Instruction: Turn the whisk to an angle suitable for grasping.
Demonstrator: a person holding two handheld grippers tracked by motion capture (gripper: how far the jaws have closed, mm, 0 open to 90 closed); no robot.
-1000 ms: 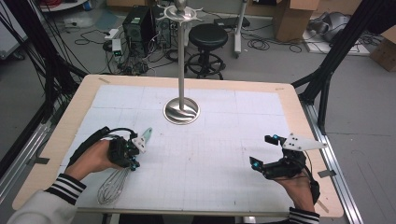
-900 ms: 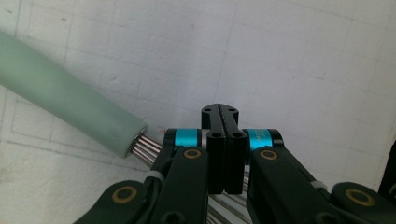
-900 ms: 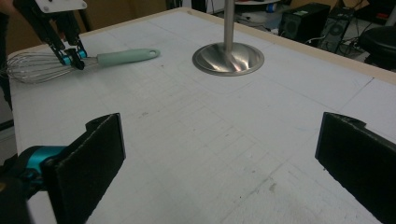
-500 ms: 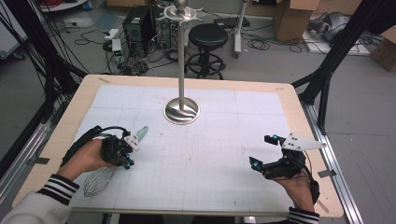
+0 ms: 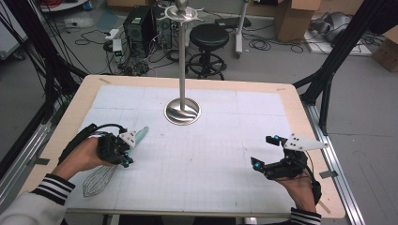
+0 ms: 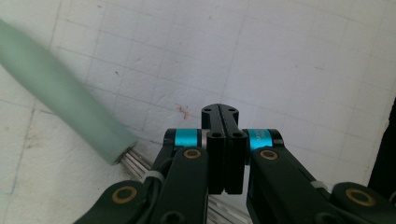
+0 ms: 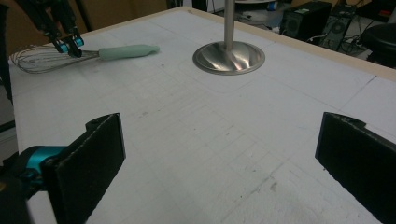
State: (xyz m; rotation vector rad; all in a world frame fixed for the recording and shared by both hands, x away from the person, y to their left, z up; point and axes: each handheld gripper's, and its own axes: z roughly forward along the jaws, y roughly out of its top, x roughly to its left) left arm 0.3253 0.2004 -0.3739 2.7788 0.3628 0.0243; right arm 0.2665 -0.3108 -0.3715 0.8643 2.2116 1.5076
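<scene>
1. I see a wire balloon whisk with a pale green, rounded plastic handle [image 5: 101, 177] lying flat on the white gridded mat [image 5: 206, 159] at the near left of the table; in the left gripper view the handle [image 6: 60, 100] runs diagonally, its wide end meeting the bundled steel wires.
2. My left gripper [image 5: 126, 158] sits right over the whisk, where the wires enter the handle (the wire cage pokes out toward the table's near edge, the handle tip toward the stand).
3. Its two black jaws are pressed together, pad against pad, with nothing between them; in the left gripper view the wires pass under and just to the left of the closed tips [image 6: 225, 135], so the whisk is beside the jaws, not gripped.
4. My right gripper [image 5: 265, 152] rests at the near right, well apart from the whisk, jaws spread wide and empty.
5. The polished steel stand with a round base [image 5: 182, 111] is beyond both, mid-table.
</scene>
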